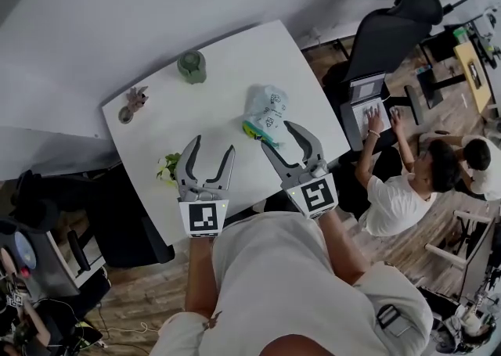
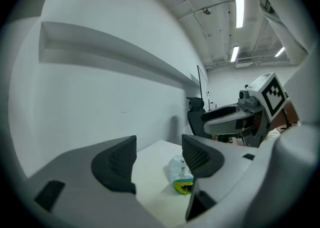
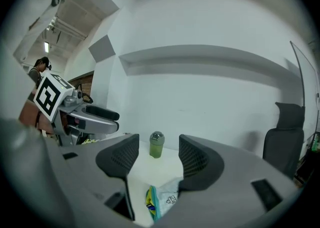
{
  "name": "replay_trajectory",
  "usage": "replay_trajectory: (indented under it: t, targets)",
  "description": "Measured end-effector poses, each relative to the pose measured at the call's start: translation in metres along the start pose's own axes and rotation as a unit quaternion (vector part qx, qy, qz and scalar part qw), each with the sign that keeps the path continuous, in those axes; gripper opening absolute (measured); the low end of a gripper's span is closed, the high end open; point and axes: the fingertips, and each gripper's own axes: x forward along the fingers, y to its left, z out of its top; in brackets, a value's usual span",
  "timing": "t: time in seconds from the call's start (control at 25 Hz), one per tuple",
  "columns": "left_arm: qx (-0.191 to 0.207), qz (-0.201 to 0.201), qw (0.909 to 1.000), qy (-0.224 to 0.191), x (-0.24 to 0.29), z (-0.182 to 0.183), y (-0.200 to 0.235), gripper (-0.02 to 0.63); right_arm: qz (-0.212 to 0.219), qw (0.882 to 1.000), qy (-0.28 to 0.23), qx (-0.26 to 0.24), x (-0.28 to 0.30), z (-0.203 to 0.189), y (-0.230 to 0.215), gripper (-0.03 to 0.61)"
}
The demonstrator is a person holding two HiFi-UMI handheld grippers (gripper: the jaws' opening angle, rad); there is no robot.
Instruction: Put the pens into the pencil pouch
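- The left tongs [image 2: 157, 160] are spread wide with nothing between the pads. They are held in the air, above and short of the pencil pouch [image 1: 266, 106].
- The right tongs [image 3: 155, 158] are also wide open and hold nothing. In the head view their tips overlap the near end of the pouch, and in the right gripper view the pouch lies below them without touching.
- The two tongs are level with each other, one on each side of the pouch's near end.
- The pouch is pale with a printed pattern and a green-yellow rim. It lies flat on the white surface [image 1: 227, 65], its open mouth towards the person.
- Yellow and dark-blue ends show inside the mouth, apparently the pens [image 3: 149, 206].
- A green lidded jar [image 1: 192, 66] stands beyond the pouch and to its left, well apart.
- A small leafy plant [image 1: 167, 167] sits left of the pouch at the surface's near edge.
- A small figurine [image 1: 133, 101] is farther left, near the far corner.
- Right of the pouch, off the surface, stands a black office chair [image 1: 387, 30], with two people [image 1: 407, 186] seated low beside it.
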Motion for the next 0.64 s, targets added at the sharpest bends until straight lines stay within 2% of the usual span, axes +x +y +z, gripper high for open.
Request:
replay_trajectory:
  t: [0.64]
  targets:
    - [0.002,-0.024,0.9996,-0.018,-0.012,0.004,0.011,0.282,-0.038,0.999,0.016,0.002,-0.003,0.002,0.013,0.239]
